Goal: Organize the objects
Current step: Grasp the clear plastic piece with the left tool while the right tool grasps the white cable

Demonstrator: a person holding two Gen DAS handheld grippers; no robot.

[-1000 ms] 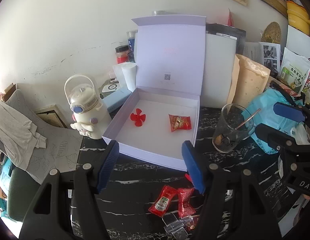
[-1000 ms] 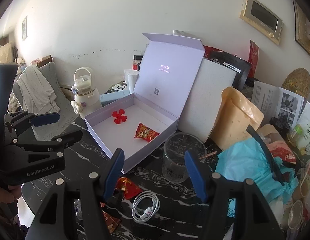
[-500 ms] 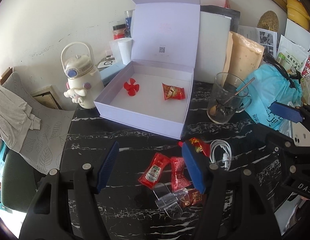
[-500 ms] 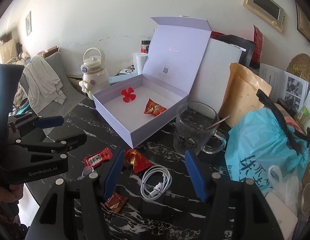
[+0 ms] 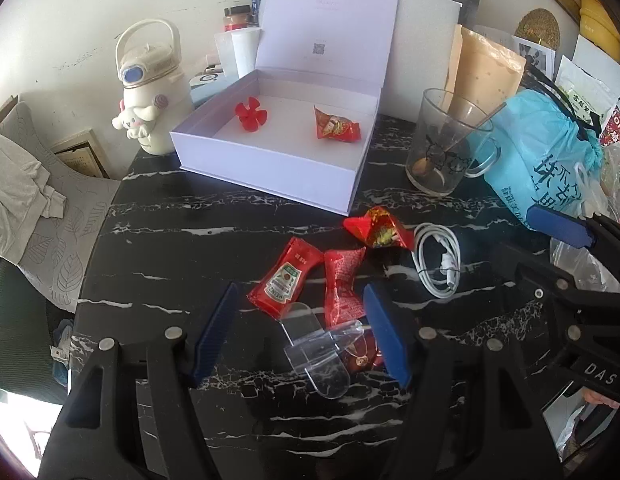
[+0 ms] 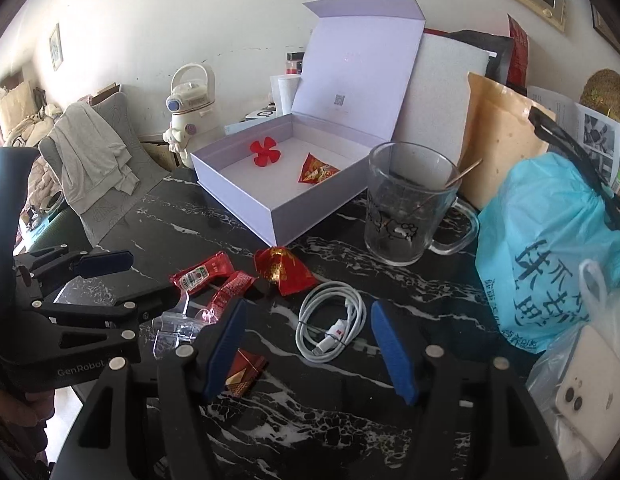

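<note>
left gripper (image 5: 300,330) open above ketchup packet (image 5: 285,278) and clear plastic piece (image 5: 317,346).

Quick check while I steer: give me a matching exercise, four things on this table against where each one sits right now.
Things:
1. red propeller
2. ketchup packet
3. white cable
4. spoon

Places:
A. coiled on the black table, ahead of the right gripper's jaws
B. leaning inside the glass mug
C. on the floor of the open white box
D. flat on the black table, beside a red candy wrapper

Pairs: 1-C, 2-D, 3-A, 4-B
</note>
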